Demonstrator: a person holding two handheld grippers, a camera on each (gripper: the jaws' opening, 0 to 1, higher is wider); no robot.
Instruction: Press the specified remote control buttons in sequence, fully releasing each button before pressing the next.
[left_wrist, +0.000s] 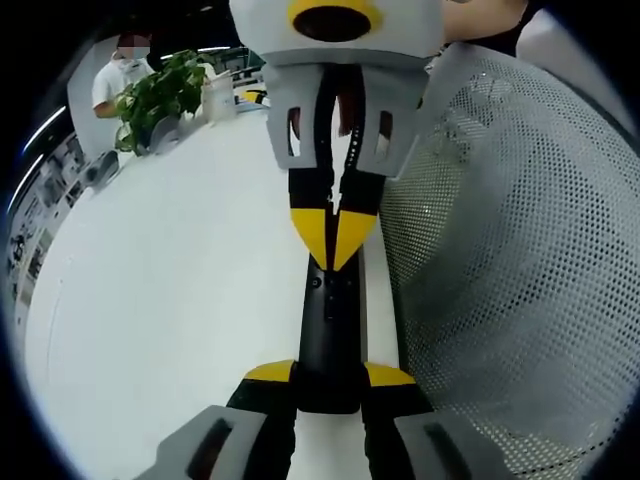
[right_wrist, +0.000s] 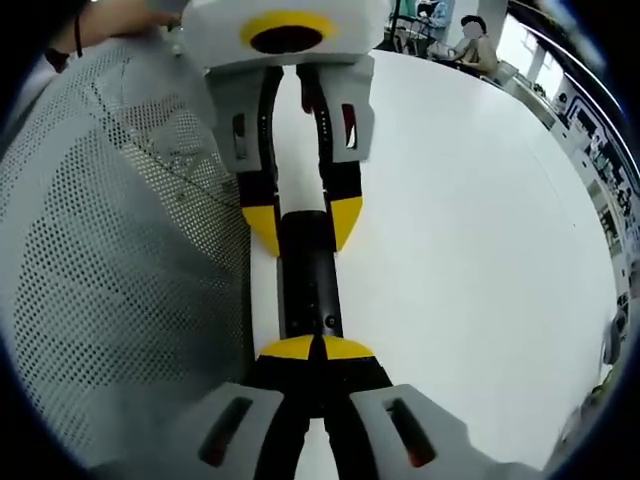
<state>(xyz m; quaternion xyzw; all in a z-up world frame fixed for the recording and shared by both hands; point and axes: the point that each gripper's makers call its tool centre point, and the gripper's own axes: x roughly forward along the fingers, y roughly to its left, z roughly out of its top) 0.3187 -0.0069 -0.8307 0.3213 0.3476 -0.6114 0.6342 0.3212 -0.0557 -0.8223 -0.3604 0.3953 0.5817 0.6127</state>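
A long black remote (left_wrist: 328, 320) lies lengthwise along the edge of a white table (left_wrist: 180, 300). In the left gripper view my left gripper (left_wrist: 328, 375) is shut on the remote's near end, with one yellow tip on each side of it. My right gripper (left_wrist: 333, 235) reaches in from the top, its yellow tips closed together and resting on the remote's far end. In the right gripper view the right gripper (right_wrist: 315, 348) is shut, tips touching on top of the remote (right_wrist: 308, 285). The left gripper (right_wrist: 303, 222) clamps the opposite end.
A grey mesh chair back (left_wrist: 500, 250) stands close beside the remote, seen also as mesh (right_wrist: 110, 250). A potted plant (left_wrist: 160, 95), a white container (left_wrist: 218, 95) and a person (left_wrist: 125, 70) are at the table's far end. The white tabletop (right_wrist: 480, 250) spreads wide.
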